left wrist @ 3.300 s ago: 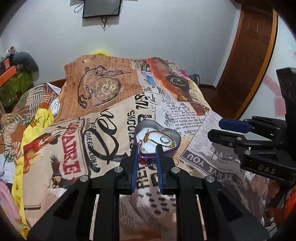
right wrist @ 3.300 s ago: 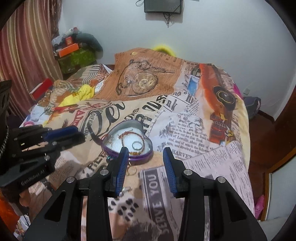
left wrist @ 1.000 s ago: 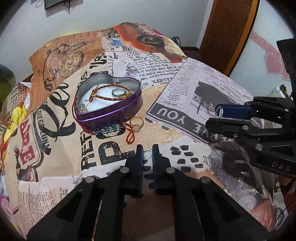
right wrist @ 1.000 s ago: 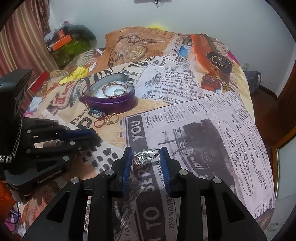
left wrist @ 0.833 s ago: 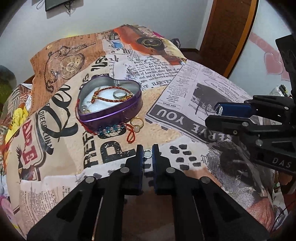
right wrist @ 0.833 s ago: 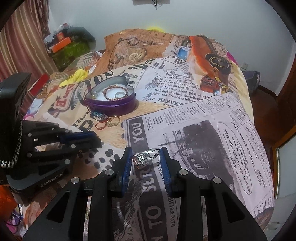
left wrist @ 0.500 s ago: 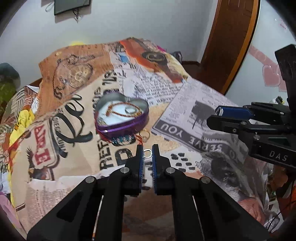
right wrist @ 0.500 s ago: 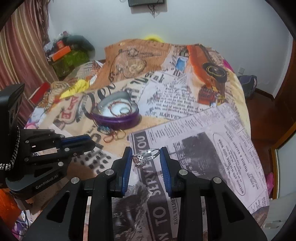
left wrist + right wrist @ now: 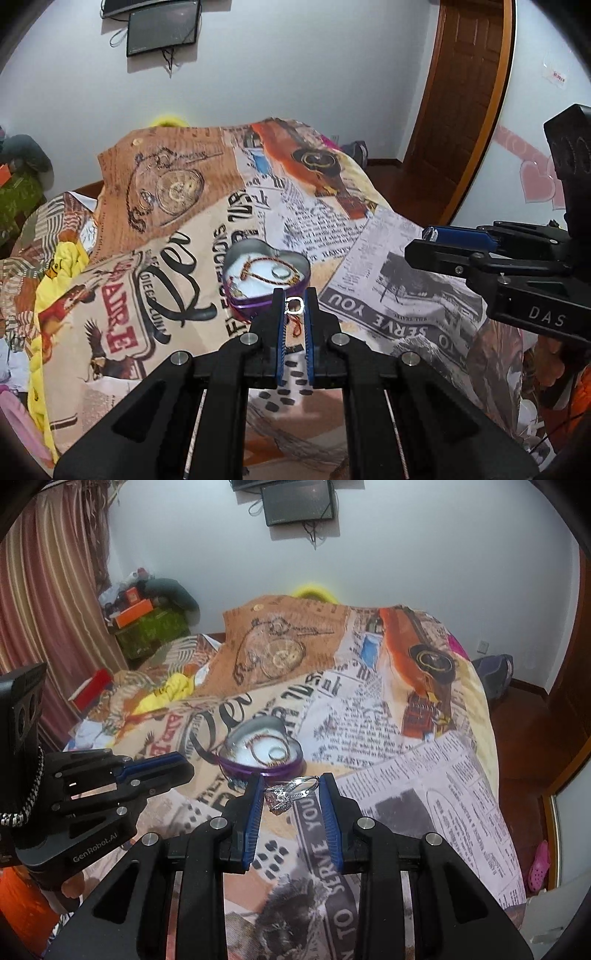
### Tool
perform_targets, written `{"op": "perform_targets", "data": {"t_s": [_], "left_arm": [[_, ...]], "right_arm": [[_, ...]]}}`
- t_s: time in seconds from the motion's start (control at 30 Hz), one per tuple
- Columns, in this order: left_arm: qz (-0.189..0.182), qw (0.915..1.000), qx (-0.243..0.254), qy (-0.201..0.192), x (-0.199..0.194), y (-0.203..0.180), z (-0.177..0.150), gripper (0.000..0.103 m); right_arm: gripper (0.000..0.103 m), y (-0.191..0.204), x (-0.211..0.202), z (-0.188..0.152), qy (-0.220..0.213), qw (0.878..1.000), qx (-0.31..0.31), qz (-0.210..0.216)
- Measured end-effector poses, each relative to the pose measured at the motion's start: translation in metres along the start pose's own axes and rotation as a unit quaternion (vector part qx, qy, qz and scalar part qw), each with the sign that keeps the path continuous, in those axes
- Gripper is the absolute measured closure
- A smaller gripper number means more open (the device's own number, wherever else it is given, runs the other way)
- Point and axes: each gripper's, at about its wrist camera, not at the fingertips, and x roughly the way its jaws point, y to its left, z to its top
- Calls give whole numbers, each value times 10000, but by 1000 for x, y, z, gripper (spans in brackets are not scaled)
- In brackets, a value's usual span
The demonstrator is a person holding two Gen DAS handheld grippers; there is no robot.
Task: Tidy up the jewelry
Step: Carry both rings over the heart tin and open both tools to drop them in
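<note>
A purple heart-shaped tin lies open on the printed bedspread, with a red-gold cord bracelet and a silver ring on its white lining. My left gripper is shut on a small silver ring, held just in front of the tin. My right gripper is shut on a silver ring with a sparkling stone cluster, also just short of the tin. A red cord shows between the left fingers on the bedspread.
The bedspread covers a bed that drops off at the right toward a wooden floor and door. Clutter and a curtain stand at the left. A dark screen hangs on the far wall.
Both grippers have risen and tipped up with their rings still held. The tin now sits closer to the fingertips in both views, and more of the wall shows.
</note>
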Motion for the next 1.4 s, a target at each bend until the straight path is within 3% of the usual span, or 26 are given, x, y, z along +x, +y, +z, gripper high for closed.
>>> {"op": "perform_targets", "data": {"t_s": [0.53, 1.4], "left_arm": [[111, 9996, -220, -136, 19, 31, 13, 96], [-193, 9987, -244, 410, 88, 42, 4, 96]], "right_arm": [[75, 4, 37, 24, 35, 9998, -24, 209], [75, 7, 117, 32, 895, 9944, -190, 526]]}}
